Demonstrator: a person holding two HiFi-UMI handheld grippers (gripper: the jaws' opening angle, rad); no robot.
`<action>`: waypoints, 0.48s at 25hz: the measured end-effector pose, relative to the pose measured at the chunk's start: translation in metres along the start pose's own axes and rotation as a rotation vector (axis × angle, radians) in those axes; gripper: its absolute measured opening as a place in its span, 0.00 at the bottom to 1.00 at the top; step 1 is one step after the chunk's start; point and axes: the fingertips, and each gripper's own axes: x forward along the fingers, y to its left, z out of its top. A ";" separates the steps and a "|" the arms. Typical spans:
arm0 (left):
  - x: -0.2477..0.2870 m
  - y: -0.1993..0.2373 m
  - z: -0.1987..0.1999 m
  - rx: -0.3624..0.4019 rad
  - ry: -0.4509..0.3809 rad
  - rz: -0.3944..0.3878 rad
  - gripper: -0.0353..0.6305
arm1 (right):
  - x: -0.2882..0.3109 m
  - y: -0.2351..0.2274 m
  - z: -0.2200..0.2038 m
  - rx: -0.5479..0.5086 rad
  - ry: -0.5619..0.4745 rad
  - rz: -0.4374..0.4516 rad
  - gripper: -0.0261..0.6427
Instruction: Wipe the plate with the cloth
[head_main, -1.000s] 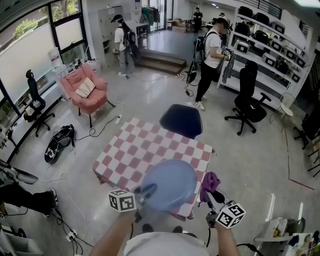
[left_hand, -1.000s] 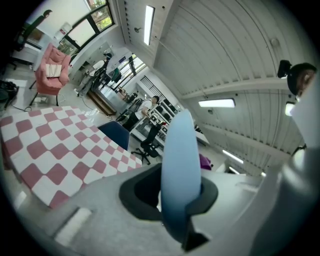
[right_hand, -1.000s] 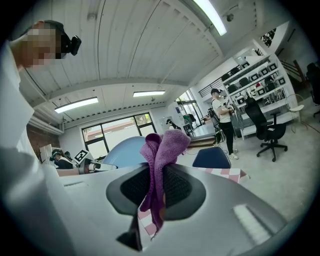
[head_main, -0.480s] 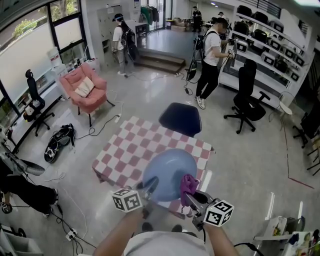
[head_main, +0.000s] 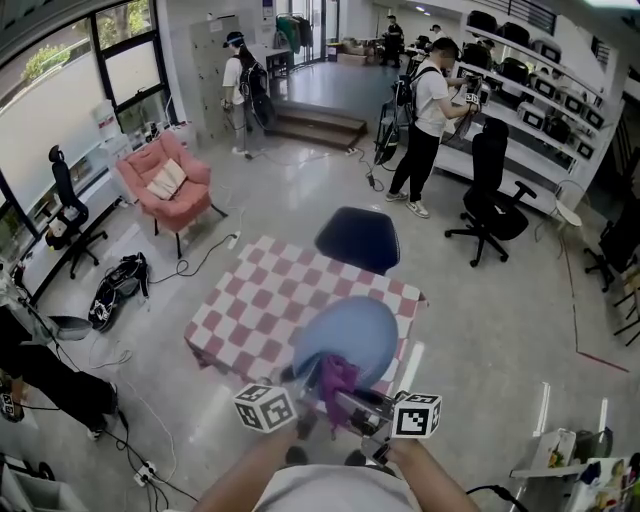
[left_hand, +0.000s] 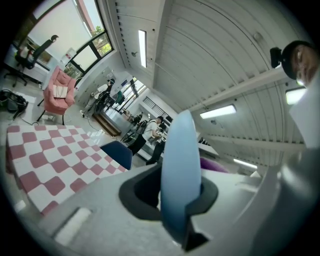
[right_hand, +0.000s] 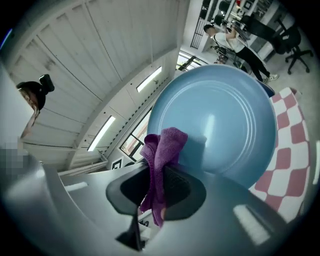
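One cloth (head_main: 337, 376), now against one plate (head_main: 358, 335)

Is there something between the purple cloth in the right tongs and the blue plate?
Nothing visible. The right tongs hold the cloth close before the plate, facing its inner side, with no other thing between them. The left tongs grip the plate by its edge.

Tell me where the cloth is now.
In the head view the cloth is low in the centre, pinched in the right gripper, in front of the near part of the plate held by the left gripper.
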 end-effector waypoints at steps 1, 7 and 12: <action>-0.001 -0.002 -0.001 0.001 -0.007 0.003 0.13 | 0.003 -0.002 -0.004 0.013 0.015 -0.014 0.13; -0.006 -0.010 -0.011 0.003 0.000 0.010 0.13 | 0.007 -0.026 -0.024 0.012 0.106 -0.165 0.13; -0.013 -0.010 -0.021 -0.024 0.010 -0.003 0.13 | -0.013 -0.057 -0.026 -0.014 0.130 -0.305 0.13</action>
